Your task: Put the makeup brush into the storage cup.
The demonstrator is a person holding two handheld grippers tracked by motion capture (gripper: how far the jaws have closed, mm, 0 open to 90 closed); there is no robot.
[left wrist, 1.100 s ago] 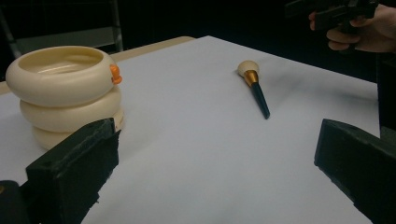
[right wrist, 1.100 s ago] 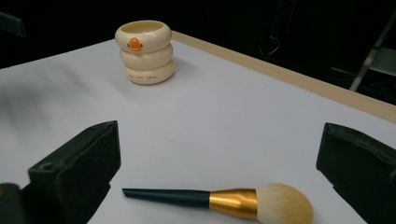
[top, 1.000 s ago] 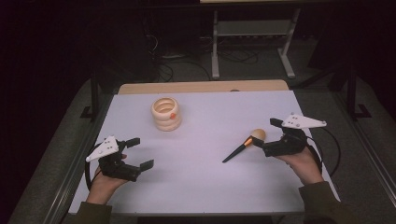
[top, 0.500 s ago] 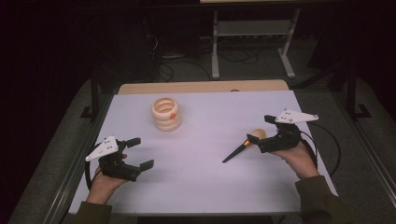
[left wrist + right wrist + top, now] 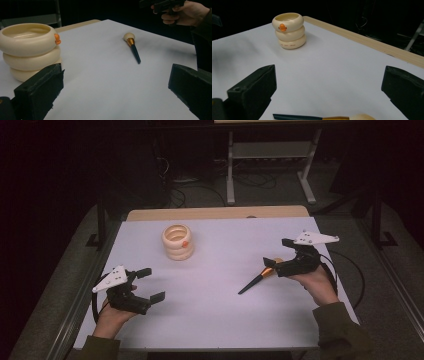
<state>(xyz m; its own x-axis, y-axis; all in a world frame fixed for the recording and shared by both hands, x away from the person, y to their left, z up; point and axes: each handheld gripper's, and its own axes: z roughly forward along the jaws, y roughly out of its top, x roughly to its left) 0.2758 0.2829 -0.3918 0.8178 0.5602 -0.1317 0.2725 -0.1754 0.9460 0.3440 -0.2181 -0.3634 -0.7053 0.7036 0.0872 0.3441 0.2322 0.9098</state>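
Makeup brush [image 5: 260,276] lies flat on the white desk [image 5: 215,320], right half, long axis diagonal: cream rounded head with gold ferrule toward the right hand-held gripper [image 5: 274,263], dark tapered handle pointing away toward the desk's middle. Right hand-held gripper is just over the head end, jaws spread, holding nothing. Left hand-held gripper [image 5: 151,284] is well apart, also spread. Glossy cream three-ring duck-face holder [image 5: 178,241] stands farther back.

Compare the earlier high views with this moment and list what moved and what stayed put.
The right gripper slid left and toward the person, closing in on the brush, its jaws open around the brush's pale head. Nothing was grasped. The brush, the cream ringed holder and the left gripper stayed where they were.
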